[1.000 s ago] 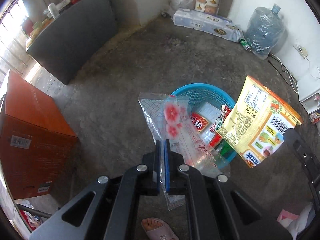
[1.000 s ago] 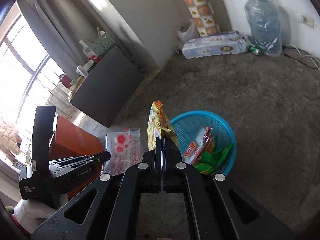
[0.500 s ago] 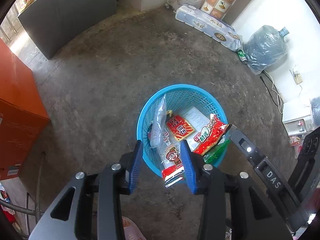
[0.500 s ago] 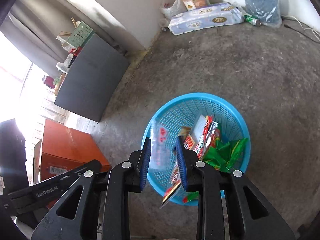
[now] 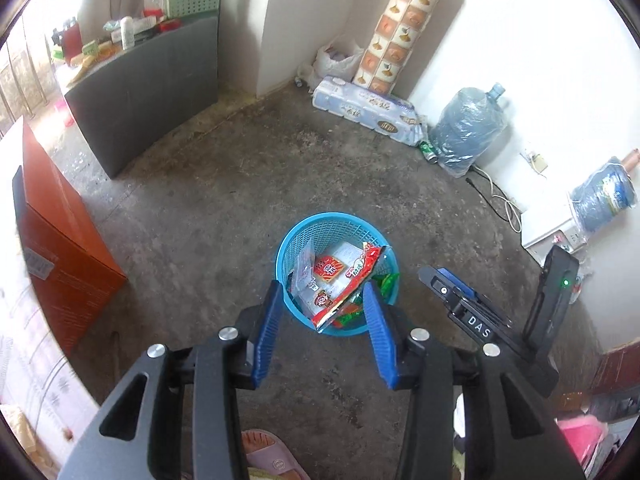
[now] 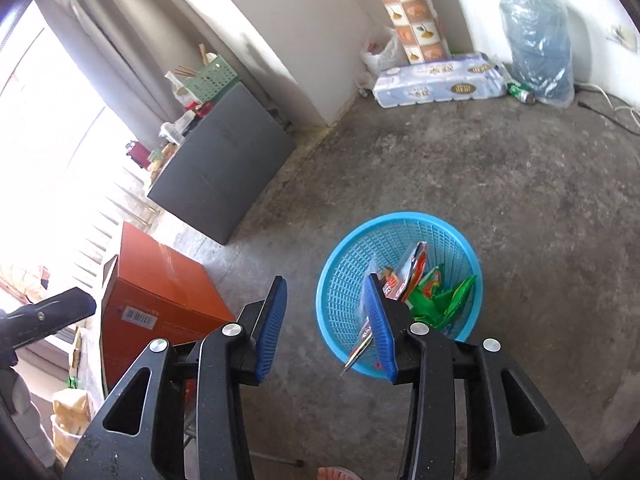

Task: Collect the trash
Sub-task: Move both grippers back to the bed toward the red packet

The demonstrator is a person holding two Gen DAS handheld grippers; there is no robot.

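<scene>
1. While both tools hang above the blue basket, the left tool has its jaws opening with nothing between them; lift it straight off the rim.
2. The wrappers lie inside the basket, at twelve o'clock of that tool.
3. The right tool is likewise opening and empty, the basket at one o'clock.
4. An orange box at nine o'clock and a dark cabinet at eleven stand well apart; bare floor surrounds the basket.
</scene>
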